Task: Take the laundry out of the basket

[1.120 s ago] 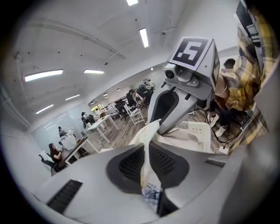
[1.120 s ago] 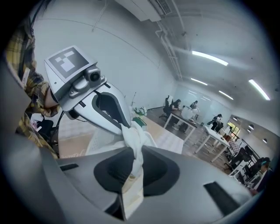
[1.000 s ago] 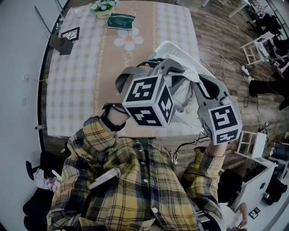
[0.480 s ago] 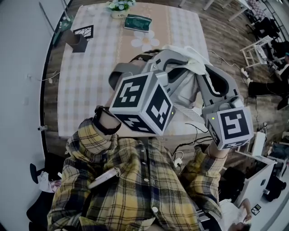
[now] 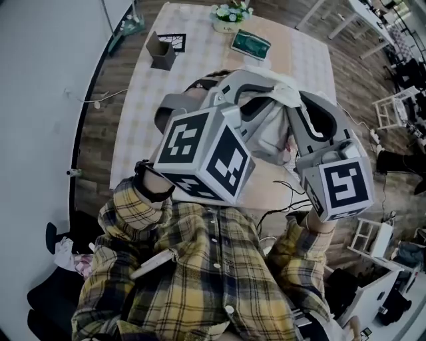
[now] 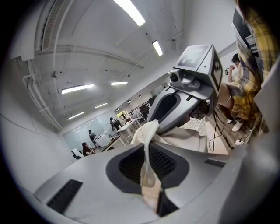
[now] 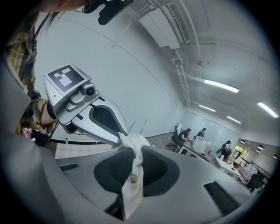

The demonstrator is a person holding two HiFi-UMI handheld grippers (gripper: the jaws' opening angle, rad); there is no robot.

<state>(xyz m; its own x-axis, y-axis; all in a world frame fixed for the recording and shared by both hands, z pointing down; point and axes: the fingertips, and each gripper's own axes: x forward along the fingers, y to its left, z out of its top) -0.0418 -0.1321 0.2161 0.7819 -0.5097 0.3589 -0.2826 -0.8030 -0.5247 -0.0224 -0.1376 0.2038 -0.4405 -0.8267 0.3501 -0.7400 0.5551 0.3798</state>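
A white garment (image 5: 269, 133) hangs between my two grippers, raised in front of me above the table's near edge. My left gripper (image 5: 271, 85) and right gripper (image 5: 293, 94) meet tip to tip, both shut on its bunched top edge (image 5: 285, 85). In the left gripper view a strip of the cloth (image 6: 148, 170) is pinched between the jaws of the left gripper (image 6: 146, 142), with the right gripper (image 6: 192, 83) just beyond. The right gripper view shows the same: cloth (image 7: 132, 177) clamped in the right gripper (image 7: 131, 148). A white perforated basket wall (image 6: 199, 126) shows below; the head view hides it.
The checked table (image 5: 200, 73) carries a dark box (image 5: 162, 52), a flower pot (image 5: 229, 13) and a green book (image 5: 251, 44) at its far end. Cables (image 5: 279, 206) trail on the wood floor to the right, and white racks (image 5: 389, 106) stand beyond. People sit at desks far off.
Both grippers have risen and swung away with the white garment still pinched in them. The basket's rim, seen behind the grippers a second ago, is now covered.
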